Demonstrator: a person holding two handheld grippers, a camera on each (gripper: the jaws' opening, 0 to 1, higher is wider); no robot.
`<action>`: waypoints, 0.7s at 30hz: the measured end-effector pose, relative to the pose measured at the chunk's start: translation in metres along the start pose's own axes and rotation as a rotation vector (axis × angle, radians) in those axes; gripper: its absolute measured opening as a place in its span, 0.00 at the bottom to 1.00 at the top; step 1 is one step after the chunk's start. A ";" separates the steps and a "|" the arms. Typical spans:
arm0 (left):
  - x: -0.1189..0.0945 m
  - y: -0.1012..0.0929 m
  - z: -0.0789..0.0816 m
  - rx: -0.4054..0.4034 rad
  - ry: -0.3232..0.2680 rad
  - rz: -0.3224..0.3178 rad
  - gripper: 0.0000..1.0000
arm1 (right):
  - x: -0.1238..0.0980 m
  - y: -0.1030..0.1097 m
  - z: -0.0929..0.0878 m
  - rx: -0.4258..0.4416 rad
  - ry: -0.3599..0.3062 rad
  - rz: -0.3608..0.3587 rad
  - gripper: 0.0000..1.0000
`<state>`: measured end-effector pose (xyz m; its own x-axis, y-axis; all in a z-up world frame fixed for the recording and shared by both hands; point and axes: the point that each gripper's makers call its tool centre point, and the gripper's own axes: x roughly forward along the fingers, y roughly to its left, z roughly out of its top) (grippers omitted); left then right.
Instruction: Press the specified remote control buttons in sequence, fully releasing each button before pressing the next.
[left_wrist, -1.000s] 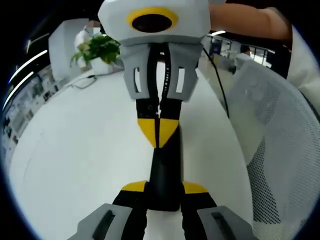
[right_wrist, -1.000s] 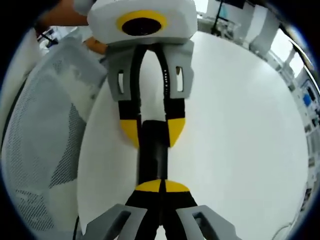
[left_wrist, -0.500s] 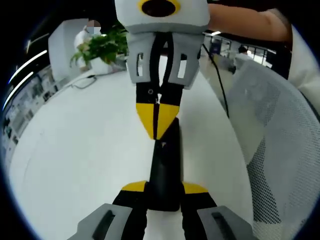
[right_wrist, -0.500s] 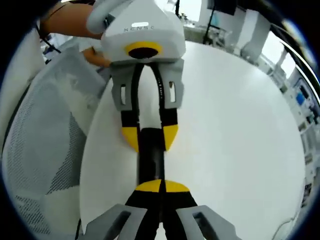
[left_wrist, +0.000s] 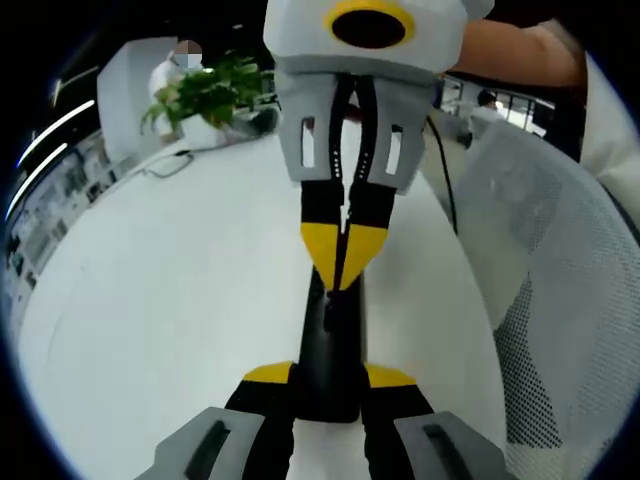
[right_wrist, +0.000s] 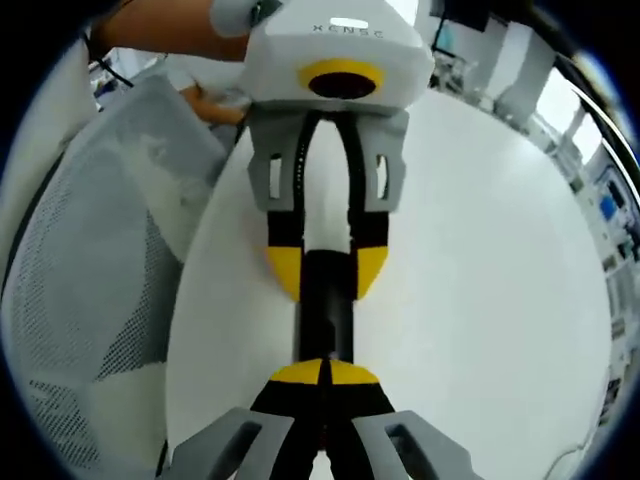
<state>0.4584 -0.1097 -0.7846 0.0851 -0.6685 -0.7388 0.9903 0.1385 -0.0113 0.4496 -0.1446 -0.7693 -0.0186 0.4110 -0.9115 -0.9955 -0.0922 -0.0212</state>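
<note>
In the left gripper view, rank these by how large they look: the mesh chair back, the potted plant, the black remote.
1. mesh chair back, largest in view
2. black remote
3. potted plant, smallest

The plant sits far back on the white table, so this says nothing certain of real size.

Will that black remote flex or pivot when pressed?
Probably stiff: the remote reads as a straight slim bar, no sag. Likely light: the left gripper holds it by one end. It could pivot under the shut right gripper's press, being clamped at that end alone.
</note>
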 end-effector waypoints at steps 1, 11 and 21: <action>0.000 0.000 0.000 0.000 0.000 0.001 0.24 | 0.000 0.000 0.000 0.001 0.001 -0.003 0.00; 0.000 0.000 0.000 -0.002 -0.002 0.001 0.24 | 0.002 0.000 -0.002 -0.003 0.011 -0.001 0.00; 0.000 0.000 0.000 -0.004 -0.005 0.001 0.24 | 0.005 -0.002 -0.005 -0.055 0.069 0.007 0.00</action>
<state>0.4584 -0.1091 -0.7846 0.0872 -0.6723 -0.7351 0.9897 0.1426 -0.0130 0.4516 -0.1467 -0.7753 -0.0177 0.3469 -0.9377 -0.9887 -0.1455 -0.0352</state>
